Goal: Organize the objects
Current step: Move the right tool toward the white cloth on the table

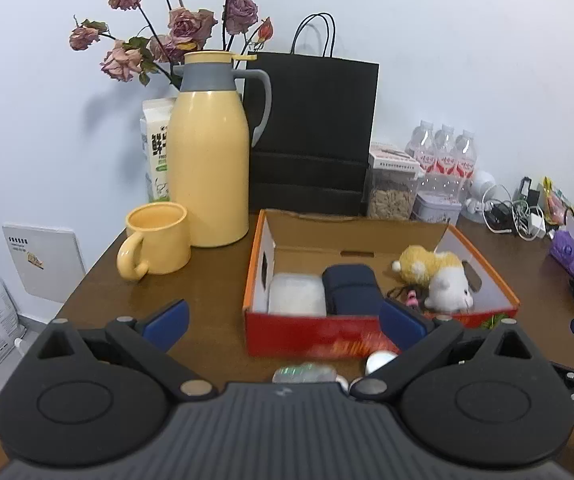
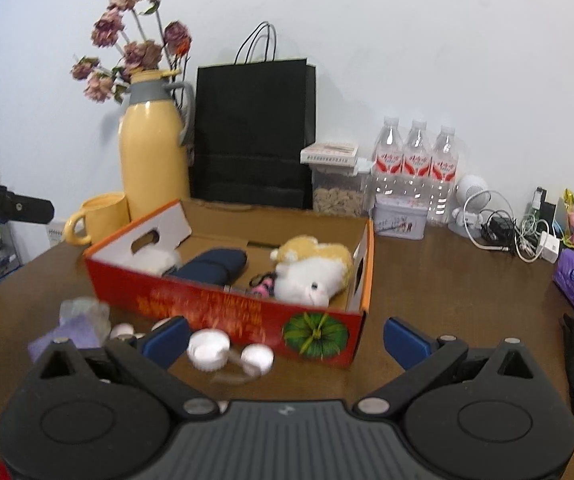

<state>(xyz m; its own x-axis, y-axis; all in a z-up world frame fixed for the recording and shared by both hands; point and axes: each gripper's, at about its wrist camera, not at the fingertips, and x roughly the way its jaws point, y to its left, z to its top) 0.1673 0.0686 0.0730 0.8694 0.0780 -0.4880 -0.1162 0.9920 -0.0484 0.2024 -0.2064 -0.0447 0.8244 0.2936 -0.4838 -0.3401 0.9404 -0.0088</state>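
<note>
Left wrist view: left claw (image 1: 283, 322) fills the bottom of the frame, its blue fingertips (image 1: 166, 324) spread wide and released, nothing between them. Just above the claw body, bottom centre, lie a crinkled clear wrapper (image 1: 303, 374) and a white round piece (image 1: 379, 361), both partly hidden. Mid-frame, a red cardboard box (image 1: 311, 336) sits open on the brown counter (image 1: 207, 280). Inside it, left to right: a white soft pack (image 1: 297, 294), a dark navy case (image 1: 349, 288), a small pink-and-black item (image 1: 409, 300) I cannot identify, and a yellow-and-white plush toy (image 1: 439, 276) lying on its side. Left of the box stand a yellow mug (image 1: 159, 240) and, behind it, a tall yellow thermos (image 1: 209, 152). A black paper bag (image 1: 311, 136) stands behind the box, upper centre. Dried roses (image 1: 167, 28) rise at upper left.

Right wrist view: right claw (image 2: 287, 340) at the bottom, fingertips (image 2: 407, 340) apart, released and empty. Between and just above the fingertips, lower centre-left, two white round lids (image 2: 209, 348) lie on the counter (image 2: 447, 272), touching or nearly touching the box front. At lower left, a clear wrapper with a purple piece (image 2: 79, 320), blurred. Box (image 2: 223, 312) sits mid-frame with a green pumpkin print at its near corner; the plush toy (image 2: 311, 272) lies in its right part, the navy case (image 2: 211, 266) in the middle. Three water bottles (image 2: 415, 160) stand at right, near the wall. Tangled cables (image 2: 503, 232) lie further right.
</note>
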